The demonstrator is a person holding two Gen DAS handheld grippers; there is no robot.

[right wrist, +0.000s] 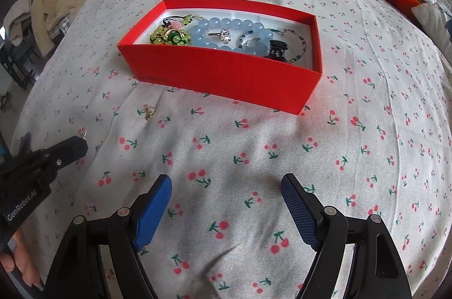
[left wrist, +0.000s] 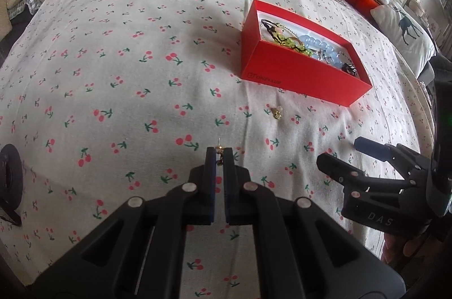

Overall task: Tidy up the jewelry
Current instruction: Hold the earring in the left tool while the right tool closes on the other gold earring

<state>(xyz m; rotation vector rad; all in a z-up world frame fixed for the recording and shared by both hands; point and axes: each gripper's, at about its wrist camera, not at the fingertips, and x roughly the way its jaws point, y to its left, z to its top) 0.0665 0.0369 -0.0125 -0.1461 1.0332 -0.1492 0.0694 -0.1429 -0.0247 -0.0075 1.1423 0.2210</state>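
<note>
While the left tongs (left wrist: 219, 155) pinch a tiny gold earring (left wrist: 219, 150) tight between their tips, lifted a little off the cherry-print bed sheet (left wrist: 127, 73), the right tongs (right wrist: 226, 186) hang wide apart with nothing in them. I think this is the carrying step: the earring has to go over the near wall of the red box (right wrist: 226, 78), where the blue bead bracelet (right wrist: 226, 25) and other jewelry lie, before the tips let go. One more small gold earring (right wrist: 149, 112) sits on the sheet near the box, and it looks like the next one to pick up.
</note>
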